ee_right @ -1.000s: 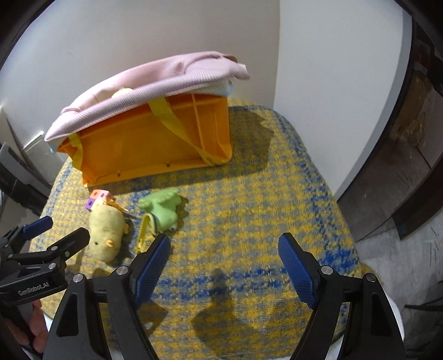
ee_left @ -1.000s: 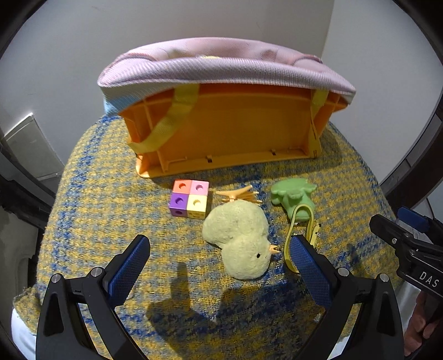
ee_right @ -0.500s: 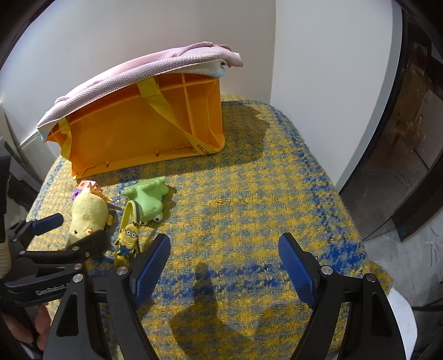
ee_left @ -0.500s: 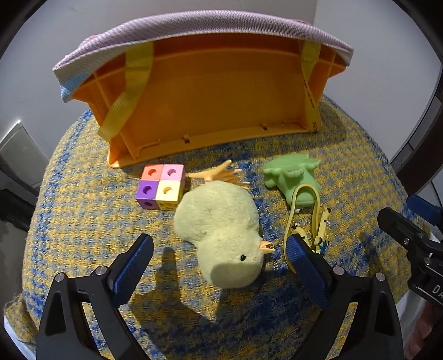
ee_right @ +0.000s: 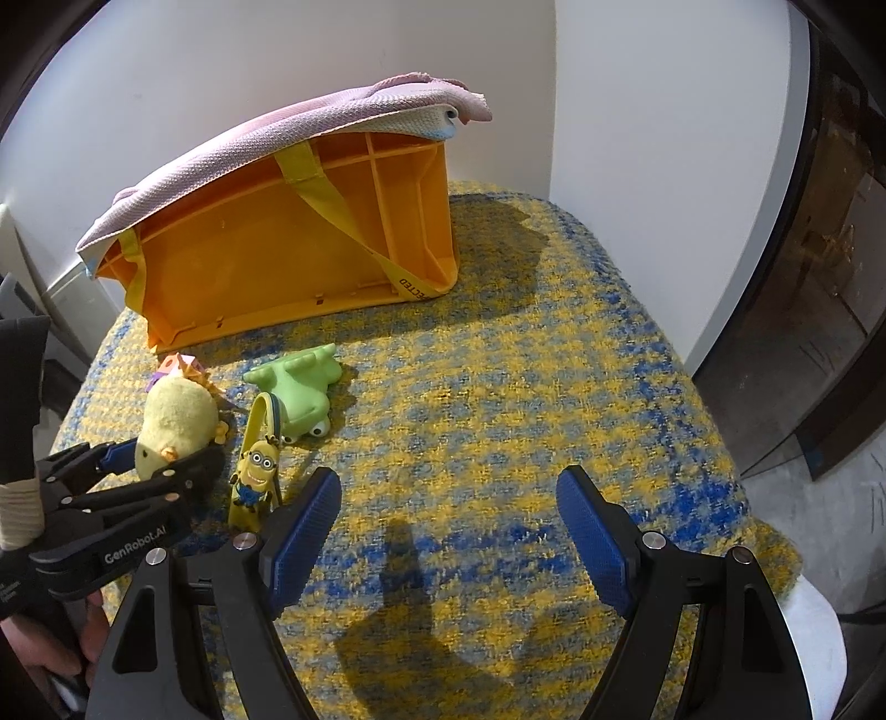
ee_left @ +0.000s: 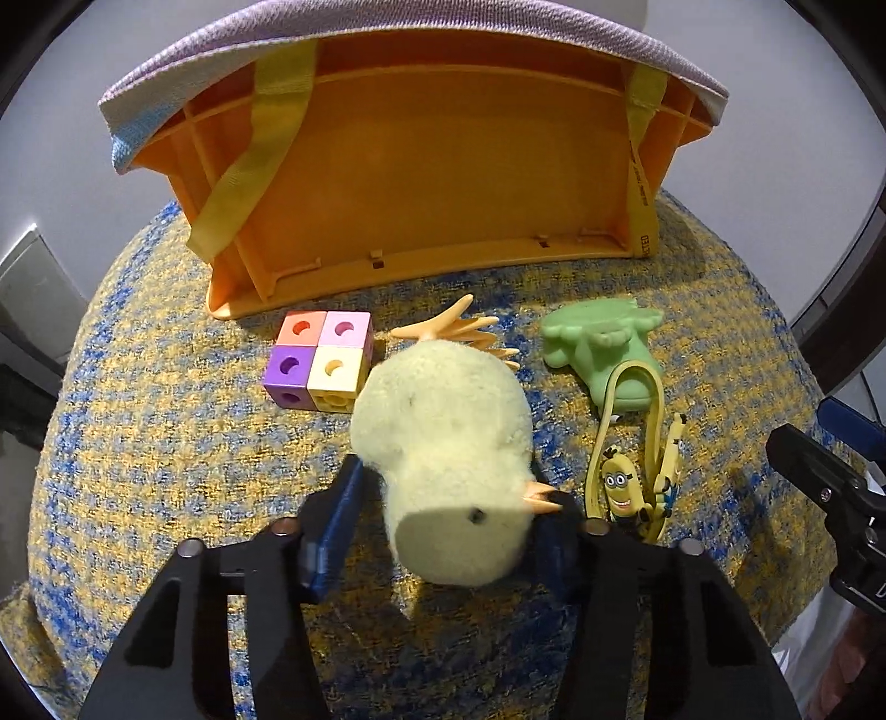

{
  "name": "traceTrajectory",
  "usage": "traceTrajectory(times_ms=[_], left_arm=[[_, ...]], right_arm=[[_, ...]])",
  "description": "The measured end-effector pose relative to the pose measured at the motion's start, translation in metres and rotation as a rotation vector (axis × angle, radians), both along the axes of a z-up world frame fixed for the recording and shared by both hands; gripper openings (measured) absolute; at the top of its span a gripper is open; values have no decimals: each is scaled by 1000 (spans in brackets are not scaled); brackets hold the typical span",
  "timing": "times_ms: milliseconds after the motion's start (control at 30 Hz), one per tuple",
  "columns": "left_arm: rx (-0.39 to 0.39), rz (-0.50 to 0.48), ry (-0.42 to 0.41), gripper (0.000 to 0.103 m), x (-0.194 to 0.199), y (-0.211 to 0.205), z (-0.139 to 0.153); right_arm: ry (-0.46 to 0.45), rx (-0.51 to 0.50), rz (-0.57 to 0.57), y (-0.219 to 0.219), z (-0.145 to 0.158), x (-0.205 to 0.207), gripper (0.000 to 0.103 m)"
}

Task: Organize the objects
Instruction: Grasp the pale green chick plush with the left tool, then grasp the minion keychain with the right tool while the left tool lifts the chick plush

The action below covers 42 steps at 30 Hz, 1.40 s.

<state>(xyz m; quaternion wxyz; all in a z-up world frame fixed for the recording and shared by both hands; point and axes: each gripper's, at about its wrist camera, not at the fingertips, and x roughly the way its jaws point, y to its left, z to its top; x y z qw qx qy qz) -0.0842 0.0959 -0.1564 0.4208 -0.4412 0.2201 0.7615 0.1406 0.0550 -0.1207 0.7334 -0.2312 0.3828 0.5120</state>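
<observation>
Since the earlier frame, the left gripper (ee_left: 443,515) has come down over the plush chick (ee_left: 443,443) and its jaws have just been closing; the blue pads now pinch the toy's head end from both sides, denting the fluff. That chick sits low in the centre of the left wrist view, resting on the yellow-and-blue woven cloth (ee_left: 166,443), just beside the four-colour block cube (ee_left: 318,357) at its upper left. To its right lie the green rubber toy (ee_left: 603,349) and the Minion keychain (ee_left: 626,487), whose yellow strap loops onto the green toy. An orange crate (ee_left: 443,166) tipped on its side, draped with a pink cloth (ee_left: 387,27), fills the upper part of the frame.

I'd judge the chick light, soft and squashy: it gives under pressure, so a hold across the thick body or head suits it better than the thin orange feet.

Lower centre in the right wrist view, the right gripper (ee_right: 448,526) hovers spread wide, nothing between its pads.
</observation>
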Motion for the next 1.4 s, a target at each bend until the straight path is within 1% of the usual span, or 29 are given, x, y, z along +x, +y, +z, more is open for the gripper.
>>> traceTrajectory(times_ms=[167,200,233,500,633,733,867,1000,1100,1233,1400], left_arm=[[0,-16,10,42,5,-3,2],[2,-39,11,42,5,-4,3],[5,-39,11,42,5,-6,4],[32,-19,26,42,4,-24,15],[43,-14,55,42,-5,-35,22],[53,-4,55,42,-7,-44,25],[57,40,36,42,-21,-63,25],[62,81,46,42,-32,-80,24],[60,107,49,42,-41,-90,18],[56,130,27,42,-49,-94,11],[56,136,26,42,-52,-89,5]], right_arm=[[-6,0,8,-2,-1,-2,80],[-6,0,9,-2,-1,-2,80],[-8,-1,11,-2,-1,-3,80],[-7,-6,25,5,3,-14,80],[-12,-12,33,11,6,-25,80],[-21,-17,42,13,3,-35,80],[-19,-30,45,17,-3,-47,80],[-9,-59,51,23,-15,-65,80],[-21,-85,58,33,-22,-76,80],[-31,-118,49,46,-31,-84,80],[-54,-159,30,56,-41,-86,80]])
